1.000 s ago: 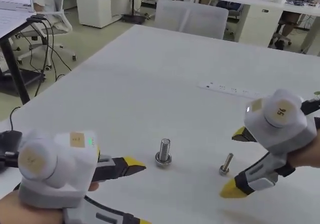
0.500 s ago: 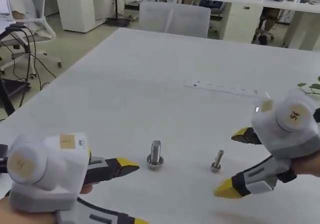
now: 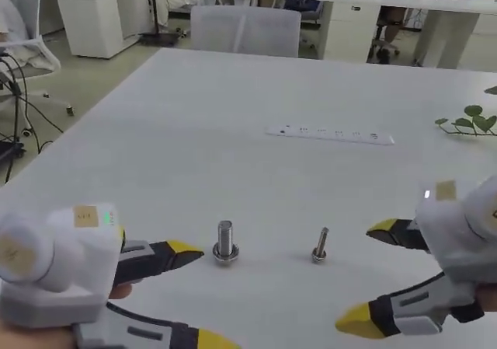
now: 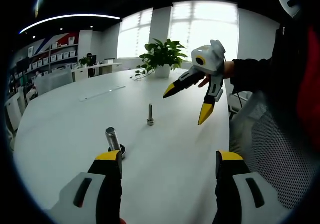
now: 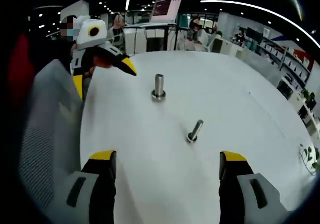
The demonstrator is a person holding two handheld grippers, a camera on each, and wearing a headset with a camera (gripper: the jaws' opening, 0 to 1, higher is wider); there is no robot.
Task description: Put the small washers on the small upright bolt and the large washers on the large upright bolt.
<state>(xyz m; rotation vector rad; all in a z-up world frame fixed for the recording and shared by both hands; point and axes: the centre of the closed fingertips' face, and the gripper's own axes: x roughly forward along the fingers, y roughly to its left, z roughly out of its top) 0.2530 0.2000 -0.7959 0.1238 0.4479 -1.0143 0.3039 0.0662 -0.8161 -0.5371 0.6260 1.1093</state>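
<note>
Two bolts stand upright on the white table (image 3: 233,131). The large bolt (image 3: 225,242) (image 4: 114,140) (image 5: 159,88) has a washer ring at its base. The thinner small bolt (image 3: 320,245) (image 4: 150,114) (image 5: 194,130) leans slightly and also has a ring at its foot. My left gripper (image 3: 196,294) (image 4: 169,156) is open and holds nothing, its upper tip just left of the large bolt. My right gripper (image 3: 366,273) (image 5: 167,156) is open and holds nothing, to the right of the small bolt. Each gripper also appears in the other's view: right gripper (image 4: 186,104), left gripper (image 5: 105,77).
A white power strip (image 3: 330,134) lies on the table beyond the bolts. Green plant leaves (image 3: 470,121) reach in at the right edge. A grey chair (image 3: 245,30) stands at the table's far end, with desks and seated people behind.
The head camera has panned, so the bolts sit further left in the picture. The right gripper has drawn back a little from the small bolt. Both grippers stay open.
</note>
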